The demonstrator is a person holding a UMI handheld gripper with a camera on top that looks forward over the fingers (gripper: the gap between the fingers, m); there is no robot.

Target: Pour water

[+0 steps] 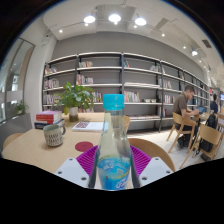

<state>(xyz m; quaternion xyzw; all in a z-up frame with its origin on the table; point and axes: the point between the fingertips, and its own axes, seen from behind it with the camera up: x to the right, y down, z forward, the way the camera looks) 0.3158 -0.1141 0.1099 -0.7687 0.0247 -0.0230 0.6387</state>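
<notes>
A clear plastic water bottle [113, 140] with a light blue cap and a blue label stands upright between my fingers. My gripper [113, 168] is shut on the bottle's lower body, and the purple pads [87, 158] press against both of its sides. A mug [54, 133] with a dark pattern stands on the round wooden table [30, 148], beyond the fingers to the left. A small red coaster [84, 146] lies on the table just left of the bottle.
A potted plant [75, 97] and a stack of books [45, 120] sit at the table's far side, with a flat book [88, 126] beside them. Bookshelves [120, 80] line the back wall. People sit at a table [190, 112] to the right. A wooden chair back [155, 150] rises close on the right.
</notes>
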